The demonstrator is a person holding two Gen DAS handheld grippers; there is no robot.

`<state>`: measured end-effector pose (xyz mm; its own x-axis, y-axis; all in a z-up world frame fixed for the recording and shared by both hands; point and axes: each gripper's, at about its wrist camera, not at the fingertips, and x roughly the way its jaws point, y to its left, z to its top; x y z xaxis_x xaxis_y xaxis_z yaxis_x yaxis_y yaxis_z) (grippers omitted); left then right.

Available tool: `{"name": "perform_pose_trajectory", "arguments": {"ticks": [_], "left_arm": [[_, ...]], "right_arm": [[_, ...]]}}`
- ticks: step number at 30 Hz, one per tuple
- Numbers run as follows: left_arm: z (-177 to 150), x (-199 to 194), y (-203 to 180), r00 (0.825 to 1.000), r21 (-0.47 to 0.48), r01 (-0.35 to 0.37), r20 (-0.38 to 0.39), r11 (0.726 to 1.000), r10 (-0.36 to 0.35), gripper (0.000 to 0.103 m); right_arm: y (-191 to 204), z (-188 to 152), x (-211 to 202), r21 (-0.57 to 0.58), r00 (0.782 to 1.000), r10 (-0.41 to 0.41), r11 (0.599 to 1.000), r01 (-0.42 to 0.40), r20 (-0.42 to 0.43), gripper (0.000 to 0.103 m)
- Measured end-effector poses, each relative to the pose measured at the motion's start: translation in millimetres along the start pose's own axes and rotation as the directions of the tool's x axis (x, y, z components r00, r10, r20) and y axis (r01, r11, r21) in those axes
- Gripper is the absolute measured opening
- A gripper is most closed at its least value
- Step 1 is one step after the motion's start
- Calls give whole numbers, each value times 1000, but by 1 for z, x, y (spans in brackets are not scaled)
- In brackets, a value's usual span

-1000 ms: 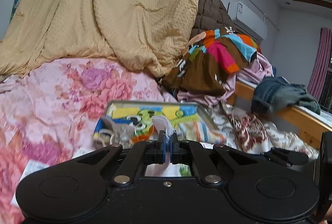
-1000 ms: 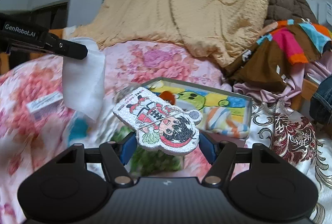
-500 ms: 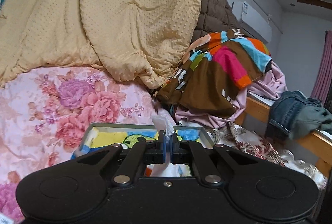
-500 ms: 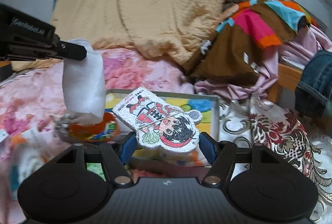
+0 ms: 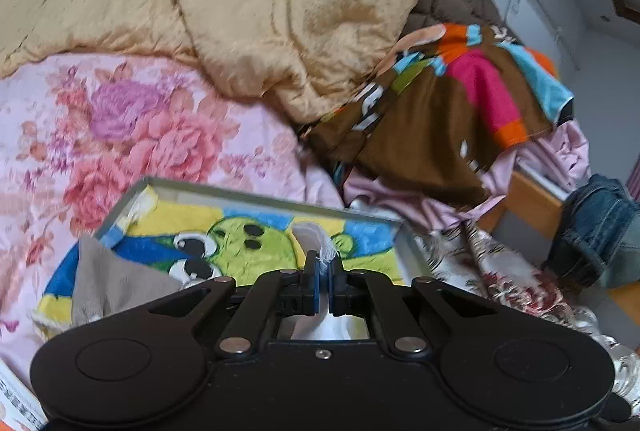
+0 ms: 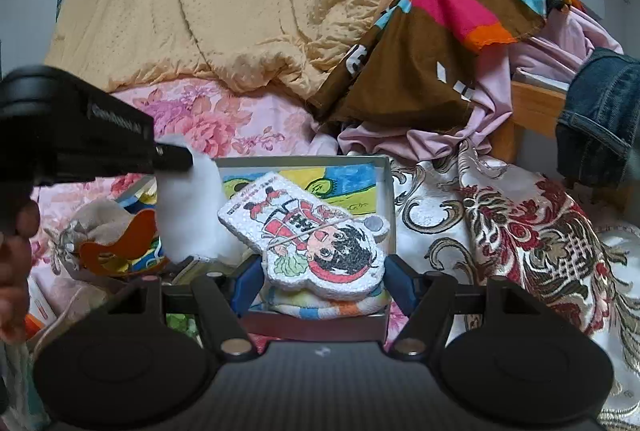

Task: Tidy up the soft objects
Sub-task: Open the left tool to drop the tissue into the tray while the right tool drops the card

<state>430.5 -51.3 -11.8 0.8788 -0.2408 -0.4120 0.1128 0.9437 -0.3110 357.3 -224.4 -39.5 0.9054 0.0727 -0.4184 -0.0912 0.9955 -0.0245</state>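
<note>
Left gripper point(image 5: 323, 273): jaws pinched together at lower centre of its own view, clamped on a white cloth point(image 5: 316, 237) whose frayed edge sticks up between the pads; in the right wrist view the cloth point(image 6: 188, 207) hangs from the tip at centre left, above the box's left end.
Hand: a person's hand point(image 6: 14, 259) shows at the far left edge, on the left gripper's handle.
Box: one shallow grey box point(image 6: 384, 167) at centre, lying on the flowered pink bedding point(image 5: 132, 119) and lined with a cartoon towel point(image 5: 256, 243).
Right gripper point(image 6: 322, 281): jaws part-way open at lower centre, pressed on both sides of one flat foam cartoon figure point(image 6: 312, 239), which tilts face-up over the box's near edge.
Count: two grippers, one cloth, one foam figure, one box.
Surroundings: yellow quilt point(image 6: 224, 3) upper left, brown patterned cloth point(image 6: 432, 43) upper right, jeans point(image 6: 596, 119) at the right edge.
</note>
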Motion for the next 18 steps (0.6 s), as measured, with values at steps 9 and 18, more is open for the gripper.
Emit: {"name": "perform_pose_trajectory", "arguments": {"ticks": [9,18], "left_arm": [[-12,6,4,997,19,-12,-73,1000,13,18],[-11,-10,4,996,40,-17,-91,999,20,41]], "right_arm": [[1,-4,2,9,1000,15,1000,-15,-14,83],[-2,-3,-13,38,1000,23,999,-23,-1,92]]}}
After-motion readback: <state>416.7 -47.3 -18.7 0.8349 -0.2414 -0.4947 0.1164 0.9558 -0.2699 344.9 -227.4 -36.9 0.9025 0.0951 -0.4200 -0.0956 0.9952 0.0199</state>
